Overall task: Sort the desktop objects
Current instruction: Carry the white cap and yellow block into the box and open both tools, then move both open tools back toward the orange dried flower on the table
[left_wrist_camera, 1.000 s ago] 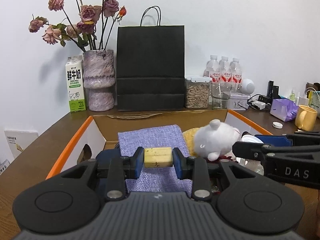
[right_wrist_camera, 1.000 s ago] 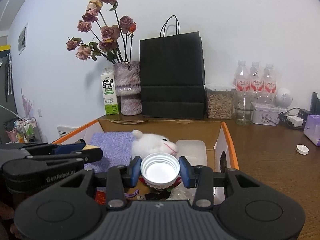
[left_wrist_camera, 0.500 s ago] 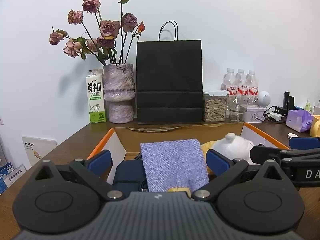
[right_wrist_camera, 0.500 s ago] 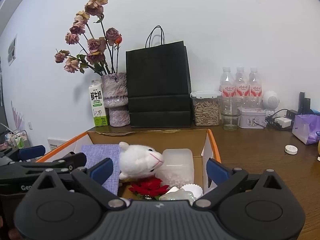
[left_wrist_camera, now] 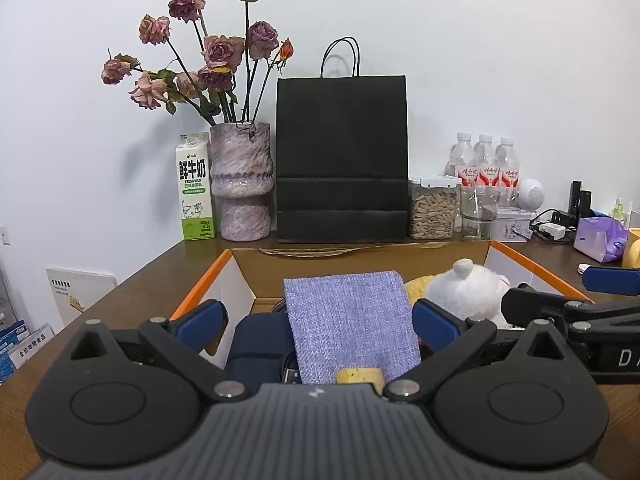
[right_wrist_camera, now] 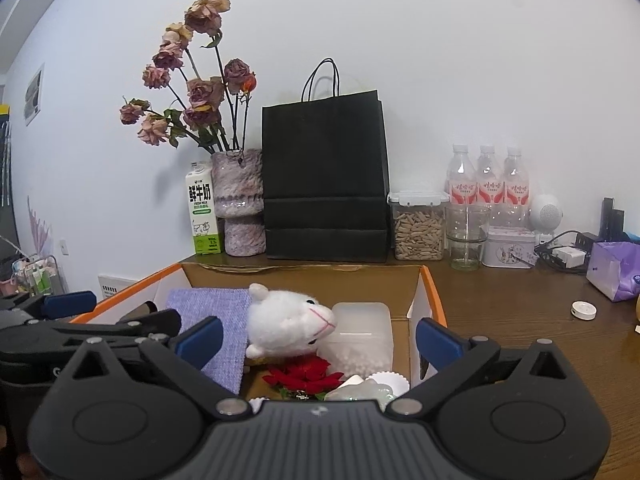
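Note:
An open cardboard box [left_wrist_camera: 202,280] with orange rims sits on the brown desk. My left gripper [left_wrist_camera: 318,322] is open above it, with nothing between its blue pads. Below it, a small yellow block [left_wrist_camera: 360,376] lies on a purple cloth [left_wrist_camera: 352,320], beside a white plush [left_wrist_camera: 464,292]. My right gripper [right_wrist_camera: 319,340] is also open and empty over the same box [right_wrist_camera: 434,292]. Under it lie the plush [right_wrist_camera: 288,320], a red flower [right_wrist_camera: 304,374], a clear plastic tub [right_wrist_camera: 362,332] and a white ribbed cap [right_wrist_camera: 390,380]. The right gripper's fingers [left_wrist_camera: 552,308] show at the right of the left wrist view.
Along the back wall stand a milk carton [left_wrist_camera: 194,188], a vase of dried roses [left_wrist_camera: 242,180], a black paper bag [left_wrist_camera: 342,160], a seed jar [left_wrist_camera: 432,208], three bottles [left_wrist_camera: 486,168] and a glass [left_wrist_camera: 478,216]. A purple tissue pack [right_wrist_camera: 614,268] and a small white lid [right_wrist_camera: 584,311] lie right of the box.
Both grippers went from shut to wide open. The yellow block left my left gripper and lies on the cloth. The white cap left my right gripper and lies in the box.

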The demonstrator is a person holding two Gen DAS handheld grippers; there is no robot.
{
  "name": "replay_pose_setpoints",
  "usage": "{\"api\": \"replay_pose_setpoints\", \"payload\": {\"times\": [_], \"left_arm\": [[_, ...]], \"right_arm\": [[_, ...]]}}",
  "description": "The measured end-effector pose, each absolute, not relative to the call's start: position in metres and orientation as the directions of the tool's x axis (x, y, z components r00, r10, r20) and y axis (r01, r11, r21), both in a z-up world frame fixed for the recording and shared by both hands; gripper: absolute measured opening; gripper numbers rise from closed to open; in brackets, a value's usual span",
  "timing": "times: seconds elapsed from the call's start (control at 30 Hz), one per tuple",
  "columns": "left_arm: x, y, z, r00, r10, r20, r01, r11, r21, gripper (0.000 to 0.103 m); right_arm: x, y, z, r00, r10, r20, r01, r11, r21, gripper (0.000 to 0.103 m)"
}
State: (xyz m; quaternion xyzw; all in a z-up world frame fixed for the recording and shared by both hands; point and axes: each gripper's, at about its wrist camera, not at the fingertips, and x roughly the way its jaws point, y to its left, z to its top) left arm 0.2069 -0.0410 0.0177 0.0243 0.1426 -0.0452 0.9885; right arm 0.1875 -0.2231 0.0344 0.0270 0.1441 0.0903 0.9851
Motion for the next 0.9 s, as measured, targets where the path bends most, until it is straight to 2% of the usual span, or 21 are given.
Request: {"api": "replay_pose_setpoints", "payload": {"times": [0.63,0.9], "left_arm": [[0.182,-0.035,0.013,0.964,-0.087,-0.253,0.102,0.994,0.049,0.103],[0.160,-0.023,0.002,0.951,-0.076,-0.299,0.091,0.995,0.037,0.103]], "right_arm": [[0.146,-0.211,0.023,0.955,0.153,-0.253,-0.148,0.988,0.040,0.103],[0.124,-0.203,0.017,0.948,0.146,-0.283,-0.144,0.989,0.029,0.103]]}}
